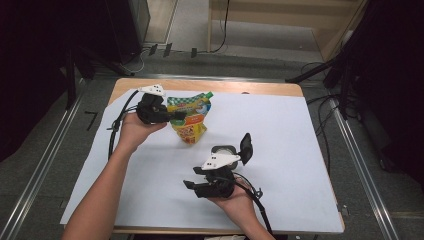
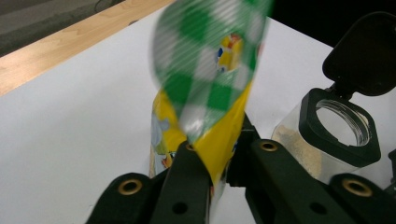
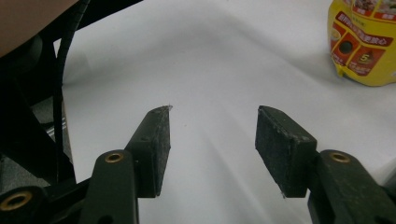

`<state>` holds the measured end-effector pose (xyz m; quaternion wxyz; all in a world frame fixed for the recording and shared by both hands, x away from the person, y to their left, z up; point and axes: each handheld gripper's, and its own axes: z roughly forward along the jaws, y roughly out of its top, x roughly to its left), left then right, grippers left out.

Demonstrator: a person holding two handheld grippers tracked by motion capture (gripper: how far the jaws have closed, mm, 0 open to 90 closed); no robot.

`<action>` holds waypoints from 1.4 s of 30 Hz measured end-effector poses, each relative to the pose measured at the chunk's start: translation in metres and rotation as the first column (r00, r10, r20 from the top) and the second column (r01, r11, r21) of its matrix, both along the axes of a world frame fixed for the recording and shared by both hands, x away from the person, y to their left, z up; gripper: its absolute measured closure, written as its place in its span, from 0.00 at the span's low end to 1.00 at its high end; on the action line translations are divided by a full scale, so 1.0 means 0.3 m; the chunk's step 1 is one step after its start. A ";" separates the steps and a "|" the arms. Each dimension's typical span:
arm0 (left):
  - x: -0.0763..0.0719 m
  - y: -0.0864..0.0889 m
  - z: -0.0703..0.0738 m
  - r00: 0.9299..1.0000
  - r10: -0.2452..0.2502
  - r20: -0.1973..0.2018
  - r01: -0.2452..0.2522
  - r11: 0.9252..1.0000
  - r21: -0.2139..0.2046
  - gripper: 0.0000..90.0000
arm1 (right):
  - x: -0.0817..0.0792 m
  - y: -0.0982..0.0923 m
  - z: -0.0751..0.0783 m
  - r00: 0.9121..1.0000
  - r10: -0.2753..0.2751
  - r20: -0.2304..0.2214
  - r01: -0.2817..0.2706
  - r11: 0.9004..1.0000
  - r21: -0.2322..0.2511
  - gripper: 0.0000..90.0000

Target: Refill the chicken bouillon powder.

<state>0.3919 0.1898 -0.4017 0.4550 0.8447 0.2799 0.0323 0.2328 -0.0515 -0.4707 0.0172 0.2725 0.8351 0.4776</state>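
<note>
Jaws of the left gripper (image 1: pixel 176 116) pinch the pouch (image 1: pixel 190 117) from its left side. From the high view, the pouch stands on the white sheet (image 1: pixel 280 130) near the far edge. The right gripper (image 1: pixel 189 186) rests low, near the jar (image 1: pixel 225 151), whose lid (image 1: pixel 246 147) is flipped up.

The left gripper view shows the jaws shut tight on the pouch (image 2: pixel 205 93), with the jar (image 2: pixel 322 140) just beside it. The thin pouch could slip or tip if it is pulled fast, and it might bump the jar and spill it.

The right gripper view shows its jaws (image 3: pixel 210 140) about half open, holding nothing.
</note>
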 end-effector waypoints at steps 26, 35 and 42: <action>-0.181 0.067 0.245 1.000 -0.004 -0.023 0.004 0.999 -0.035 1.00 | -0.056 0.067 -0.043 0.999 0.046 0.004 -0.046 0.999 -0.014 0.53; -0.265 0.069 0.311 0.999 -0.046 -0.007 0.046 0.998 -0.035 1.00 | -0.031 0.097 -0.041 1.000 -0.006 0.015 0.007 1.000 -0.023 0.55; -0.316 0.073 0.317 0.997 -0.065 -0.027 0.064 0.997 -0.036 1.00 | 0.008 0.163 -0.065 0.998 -0.065 -0.007 0.064 0.998 -0.025 0.62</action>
